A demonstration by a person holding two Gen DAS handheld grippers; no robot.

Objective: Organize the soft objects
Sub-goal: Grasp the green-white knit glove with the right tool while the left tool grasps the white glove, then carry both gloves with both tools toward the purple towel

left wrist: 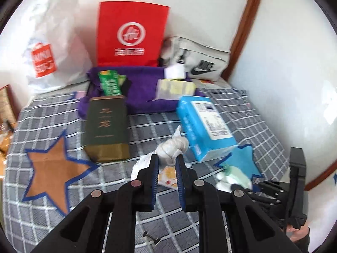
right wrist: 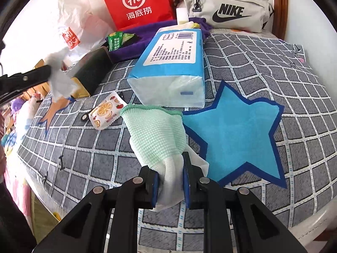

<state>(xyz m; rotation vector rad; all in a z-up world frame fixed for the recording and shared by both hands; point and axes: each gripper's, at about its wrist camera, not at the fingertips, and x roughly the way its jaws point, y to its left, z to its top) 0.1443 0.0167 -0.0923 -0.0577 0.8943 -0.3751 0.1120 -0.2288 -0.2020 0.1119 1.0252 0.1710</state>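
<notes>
My left gripper (left wrist: 167,162) is shut on a knotted grey-white cloth bundle (left wrist: 171,149), held a little above the checked bedspread (left wrist: 189,227). In the right wrist view that bundle (right wrist: 60,80) hangs at the far left. My right gripper (right wrist: 170,168) is shut on the white end of a mint-green and white knitted cloth (right wrist: 155,130); the green part lies forward on the bedspread beside a blue star patch (right wrist: 238,135). A blue pack of tissues (right wrist: 170,63) lies just beyond it.
A dark green box (left wrist: 105,126), a purple towel (left wrist: 143,92) with packets on it, a red paper bag (left wrist: 130,33), a white plastic bag (left wrist: 48,48) and a grey pouch (right wrist: 225,8) stand at the back. A fruit-print packet (right wrist: 105,113) lies near an orange star patch (left wrist: 50,168).
</notes>
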